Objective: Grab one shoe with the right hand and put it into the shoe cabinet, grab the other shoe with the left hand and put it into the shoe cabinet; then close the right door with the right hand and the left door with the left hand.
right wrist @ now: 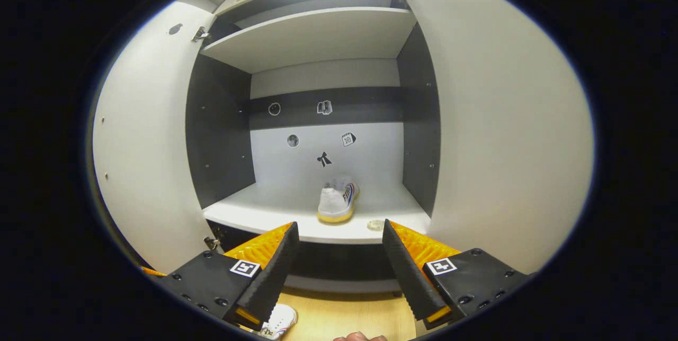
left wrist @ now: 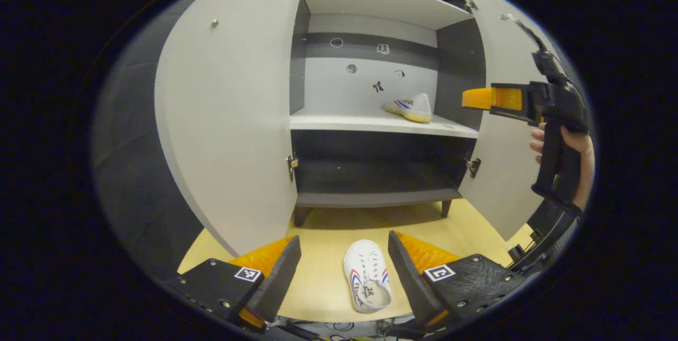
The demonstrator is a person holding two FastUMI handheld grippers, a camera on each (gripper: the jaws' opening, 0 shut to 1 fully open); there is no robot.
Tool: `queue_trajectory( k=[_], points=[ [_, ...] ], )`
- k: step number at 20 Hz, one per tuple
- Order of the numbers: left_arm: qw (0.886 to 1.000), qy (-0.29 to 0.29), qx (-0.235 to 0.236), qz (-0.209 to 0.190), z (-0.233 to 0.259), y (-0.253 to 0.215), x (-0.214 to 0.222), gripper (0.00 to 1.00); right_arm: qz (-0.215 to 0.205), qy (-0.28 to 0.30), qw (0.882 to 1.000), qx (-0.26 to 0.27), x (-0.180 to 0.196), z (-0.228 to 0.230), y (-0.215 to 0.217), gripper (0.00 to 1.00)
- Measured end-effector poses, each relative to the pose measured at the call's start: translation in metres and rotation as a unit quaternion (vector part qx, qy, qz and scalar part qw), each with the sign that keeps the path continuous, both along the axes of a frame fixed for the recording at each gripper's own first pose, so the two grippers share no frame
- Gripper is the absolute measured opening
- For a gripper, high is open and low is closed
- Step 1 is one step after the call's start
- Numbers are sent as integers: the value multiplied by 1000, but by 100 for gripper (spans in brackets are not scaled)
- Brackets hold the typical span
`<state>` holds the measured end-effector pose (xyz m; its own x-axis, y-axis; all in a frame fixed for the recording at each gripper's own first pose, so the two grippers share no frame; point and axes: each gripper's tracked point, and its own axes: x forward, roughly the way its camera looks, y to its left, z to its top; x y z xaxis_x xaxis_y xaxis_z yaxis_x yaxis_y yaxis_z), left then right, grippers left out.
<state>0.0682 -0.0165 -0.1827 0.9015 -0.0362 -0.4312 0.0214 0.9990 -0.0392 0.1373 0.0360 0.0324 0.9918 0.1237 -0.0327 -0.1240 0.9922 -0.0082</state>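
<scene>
Shoe cabinet stands with both doors swung open: left door and right door in the left gripper view. Interior has white shelves against dark side walls; small stickers on the back panel.

First shoe: white with a yellow sole, resting on the middle shelf, toward the right half of that shelf, heel end facing the right gripper view's camera. The left gripper view shows it side-on at, near the cabinet's right wall.

Second shoe: white with red and blue stripes, lying on the wooden floor in front of the cabinet, opening up. It sits between the fingers of the left hand-held gripper in the picture, nearer the right finger; no contact visible. Part of it also appears at the bottom edge of the right gripper view.

Left hand-held gripper: fingers spread wide, nothing held, low over the floor and facing the open cabinet.

Right hand-held gripper: fingers spread wide, nothing held, in front of the middle shelf, apart from the first shoe. In the left gripper view it appears at the right at shelf height, held by a hand on its grip, in front of the open right door
</scene>
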Motion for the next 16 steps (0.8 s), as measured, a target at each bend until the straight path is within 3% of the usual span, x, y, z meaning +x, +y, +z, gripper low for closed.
queue_trajectory(
  k=[4, 5, 8, 9, 10, 12, 13, 14, 16],
  points=[
    [999, 37, -5, -38, -42, -13, 12, 92, -31, 10, 999, -8, -49, -20, -29, 98],
    [998, 49, -1, -47, -56, -16, 16, 96, -42, 15, 999, -11, -60, -26, -38, 98],
    [993, 81, 21, -77, -88, -24, 30, 95, -73, 31, 997, -15, -91, -41, -64, 98],
    [992, 90, 30, -86, -103, -24, 36, 100, -86, 34, 996, -19, -101, -45, -74, 98],
    [990, 100, 37, -94, -116, -25, 39, 95, -99, 37, 994, -23, -112, -47, -84, 98],
    [985, 130, 53, -104, -145, -22, 42, 95, -115, 40, 992, -30, -135, -52, -100, 98],
    [982, 145, 61, -107, -162, -18, 44, 100, -126, 44, 991, -34, -144, -57, -110, 96],
    [979, 161, 65, -111, -176, -16, 44, 95, -143, 49, 988, -39, -155, -61, -120, 96],
    [974, 182, 65, -119, -197, -16, 44, 95, -161, 54, 985, -29, -174, -64, -133, 96]
  ],
)
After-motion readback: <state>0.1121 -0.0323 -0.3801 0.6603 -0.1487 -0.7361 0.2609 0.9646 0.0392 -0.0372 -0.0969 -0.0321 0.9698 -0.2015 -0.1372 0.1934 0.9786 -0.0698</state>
